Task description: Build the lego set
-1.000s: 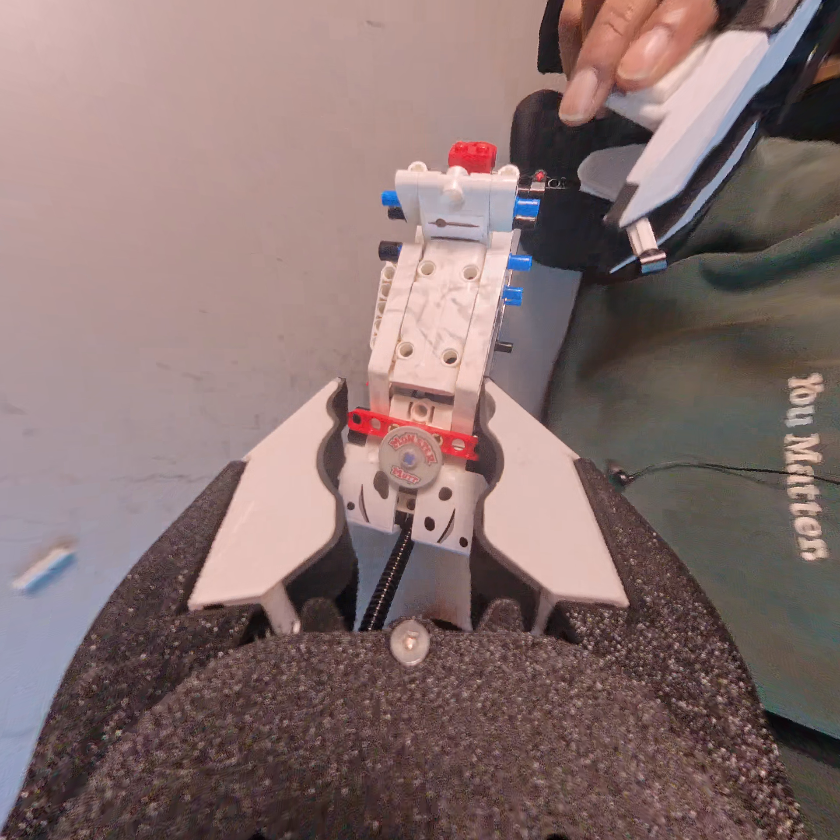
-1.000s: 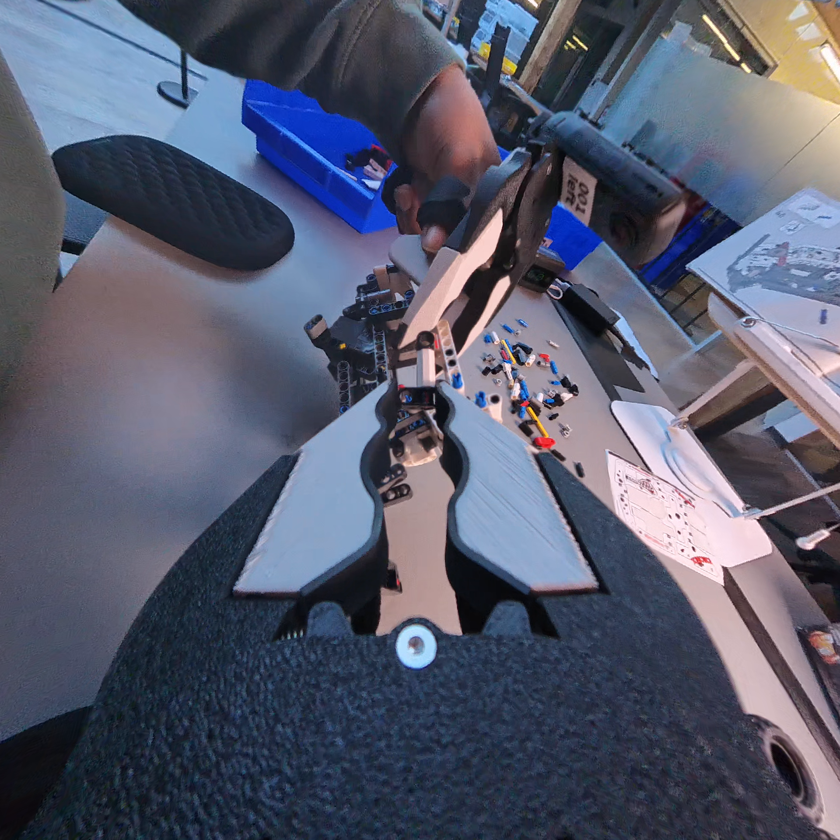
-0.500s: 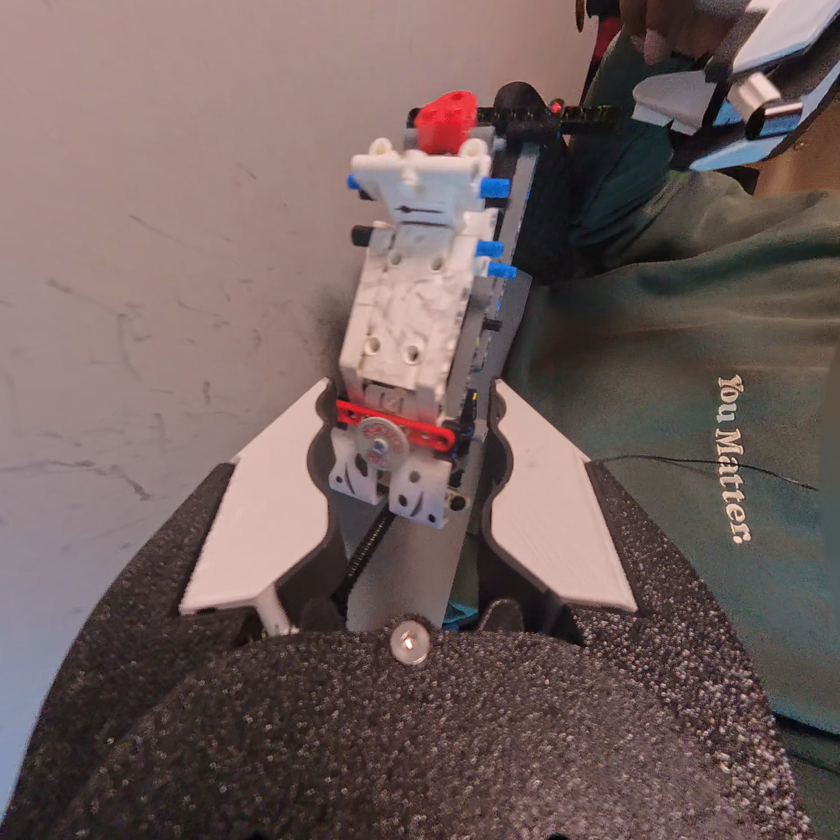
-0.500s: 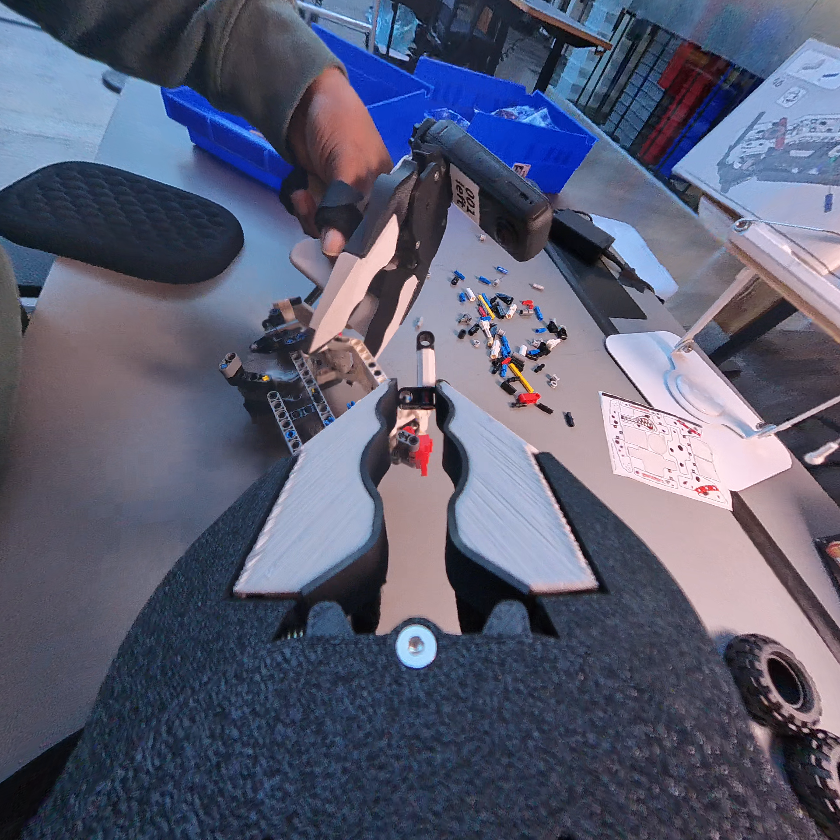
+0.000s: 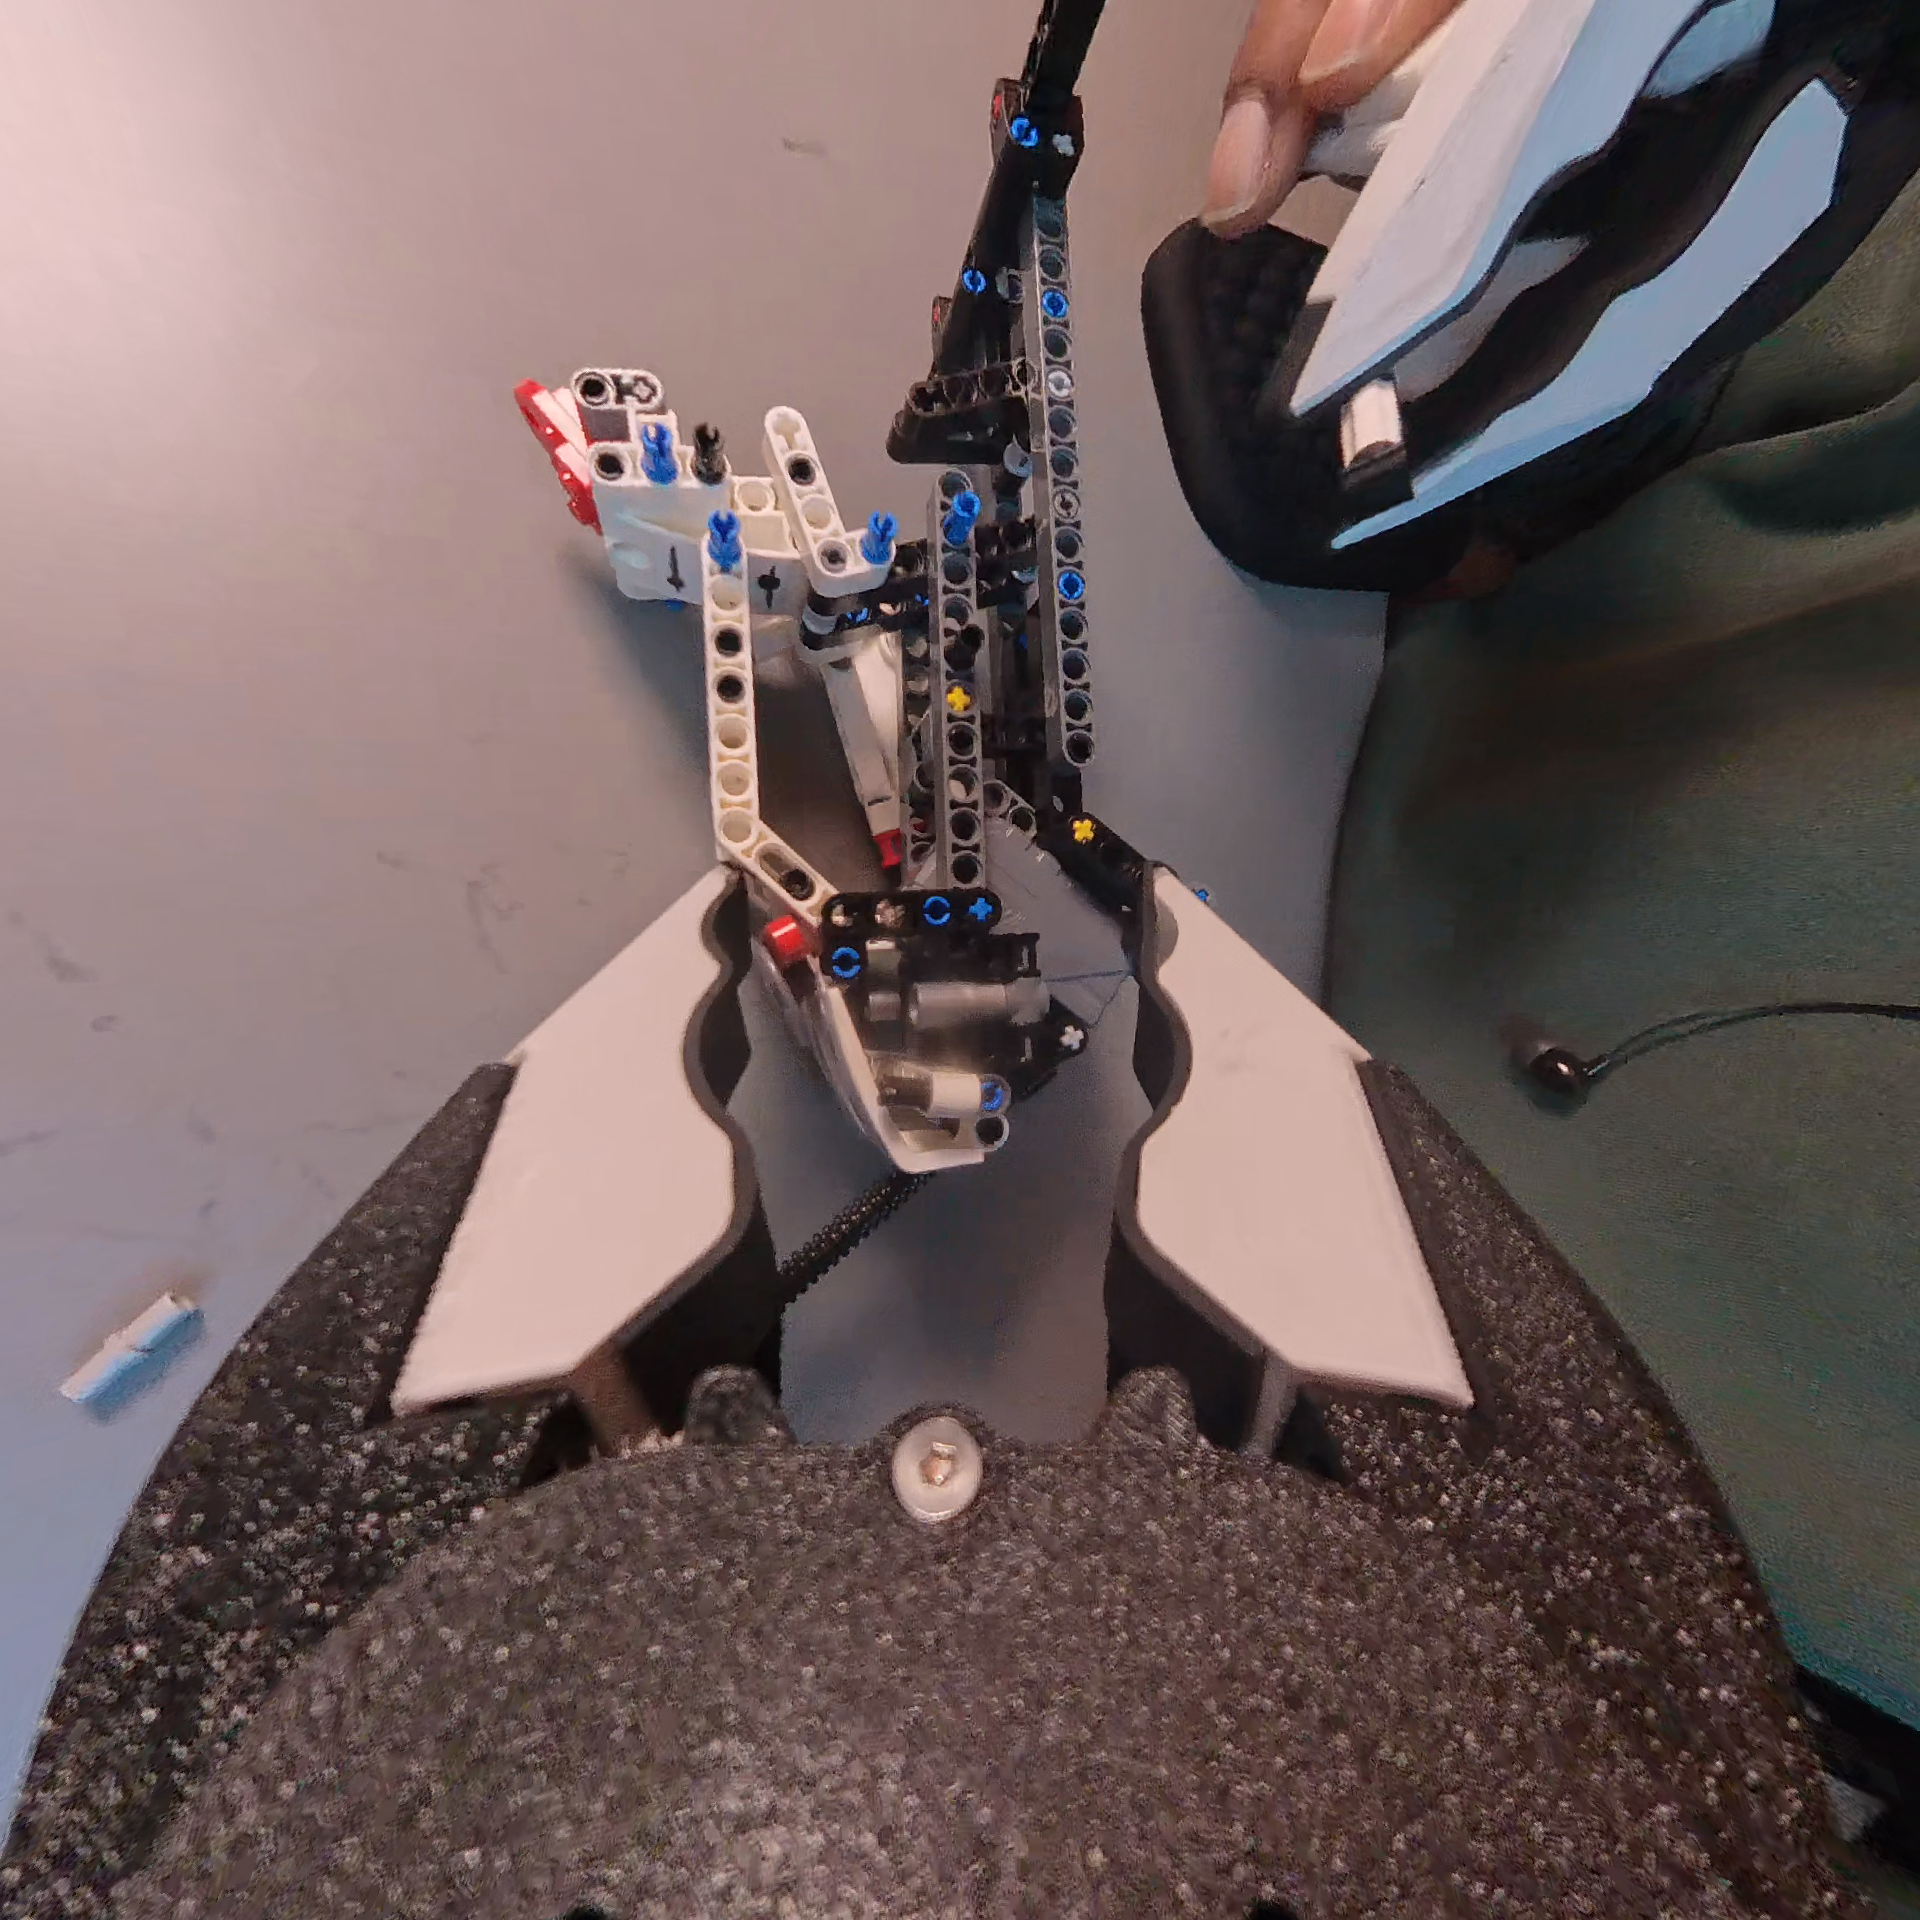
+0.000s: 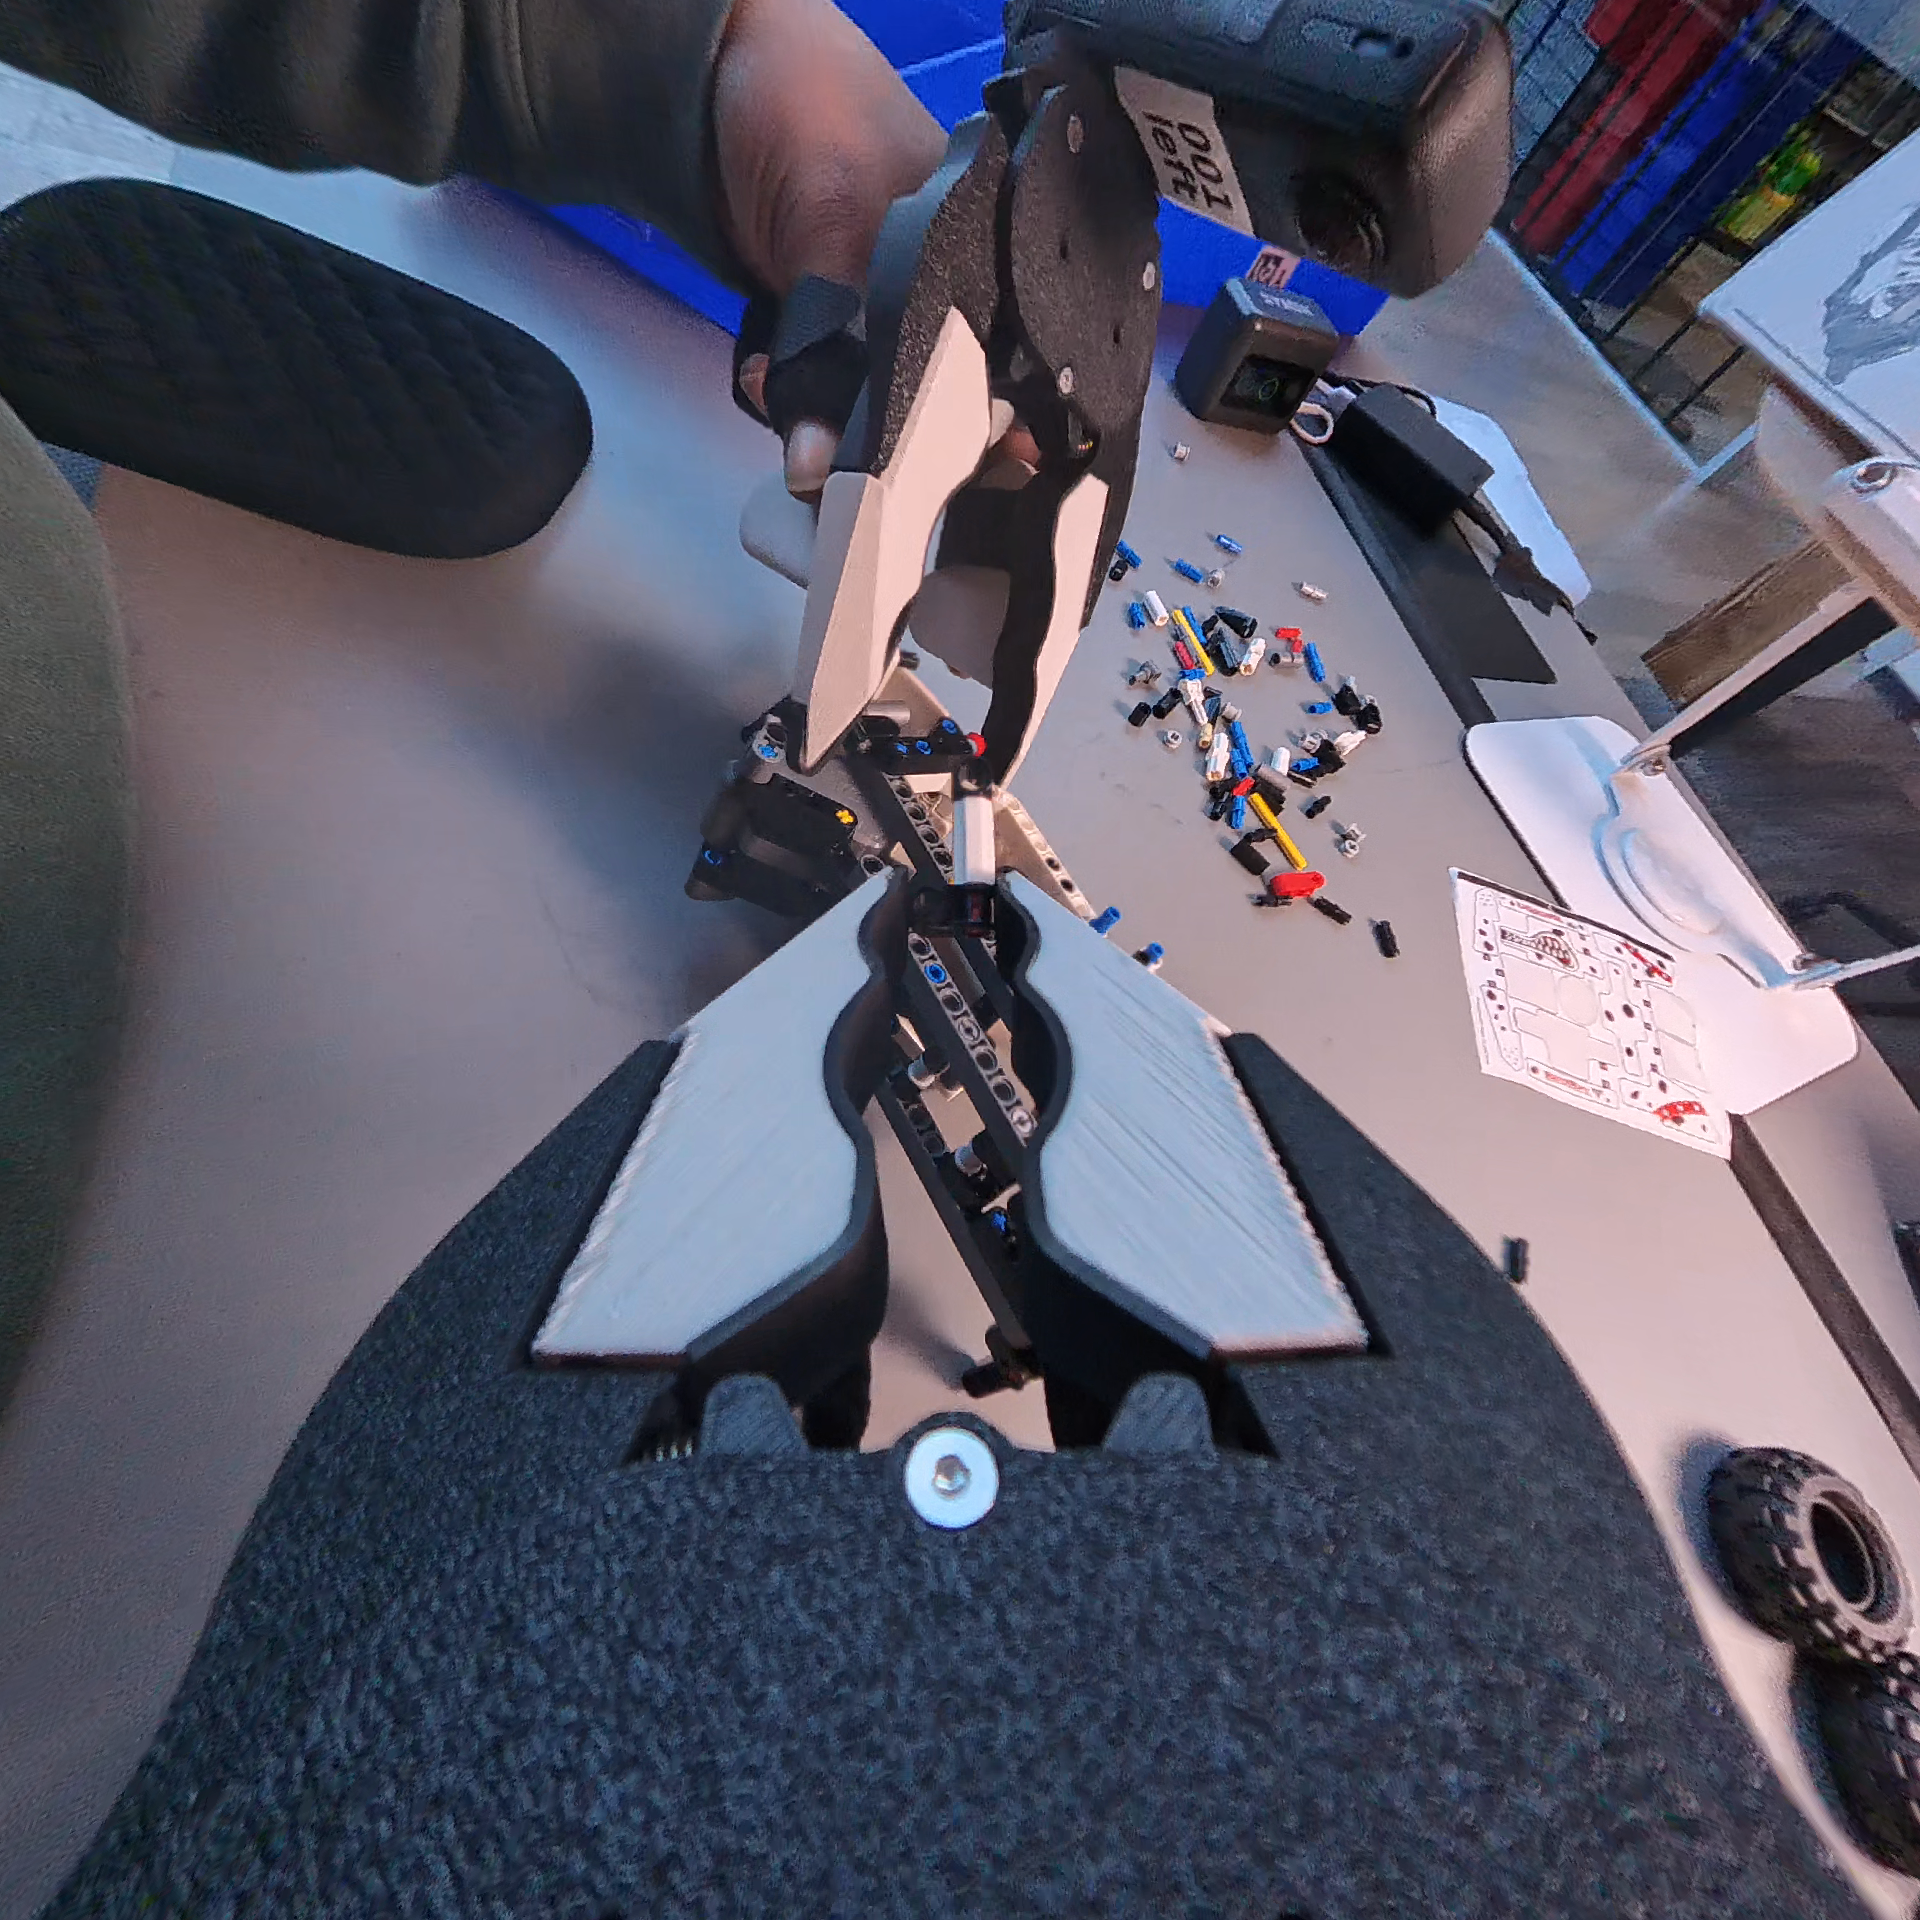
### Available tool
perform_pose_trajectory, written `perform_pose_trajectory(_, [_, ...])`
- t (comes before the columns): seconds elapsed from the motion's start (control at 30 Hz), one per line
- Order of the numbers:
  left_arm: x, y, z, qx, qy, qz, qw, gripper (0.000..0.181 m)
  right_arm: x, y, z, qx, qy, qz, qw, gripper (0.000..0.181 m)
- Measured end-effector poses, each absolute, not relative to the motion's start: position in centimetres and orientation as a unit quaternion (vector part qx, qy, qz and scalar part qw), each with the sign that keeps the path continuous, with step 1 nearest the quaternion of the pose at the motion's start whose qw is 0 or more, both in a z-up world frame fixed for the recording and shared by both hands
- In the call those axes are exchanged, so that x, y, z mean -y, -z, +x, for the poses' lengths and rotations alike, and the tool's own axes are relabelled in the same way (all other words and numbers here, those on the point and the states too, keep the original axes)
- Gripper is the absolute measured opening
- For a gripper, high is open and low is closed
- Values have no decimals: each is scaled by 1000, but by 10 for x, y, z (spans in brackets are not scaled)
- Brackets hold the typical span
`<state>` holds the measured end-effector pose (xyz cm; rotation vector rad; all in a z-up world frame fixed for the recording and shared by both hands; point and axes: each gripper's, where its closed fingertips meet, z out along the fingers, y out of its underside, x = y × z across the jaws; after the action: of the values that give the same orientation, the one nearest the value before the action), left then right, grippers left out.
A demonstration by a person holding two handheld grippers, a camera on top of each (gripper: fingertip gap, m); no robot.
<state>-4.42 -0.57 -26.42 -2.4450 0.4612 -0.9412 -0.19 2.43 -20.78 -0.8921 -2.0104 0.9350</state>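
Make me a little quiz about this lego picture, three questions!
1. True or false: the black tyres are already fitted on the lego model.
2. What does the right gripper pinch? A: a yellow axle. B: a grey-and-black piston piece. C: a sticker sheet.
3. What colour is the bin at the top of the right wrist view?

Key: 1 false, they lie loose beside it. 2 B. 3 blue.
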Motion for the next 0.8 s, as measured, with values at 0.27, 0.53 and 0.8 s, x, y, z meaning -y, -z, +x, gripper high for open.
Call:
perform_pose_trajectory(0.27, [3,251,-44,-153,358,-875,287,79,-34,213,-6,766,-362,-373,377,16])
perform_pose_trajectory(0.53, [1,257,-44,-143,338,-881,299,76,-54,209,-10,742,-358,-411,391,16])
perform_pose_trajectory(0.8, [-19,231,-67,-146,309,-866,365,57,-62,203,-12,727,-355,-457,369,16])
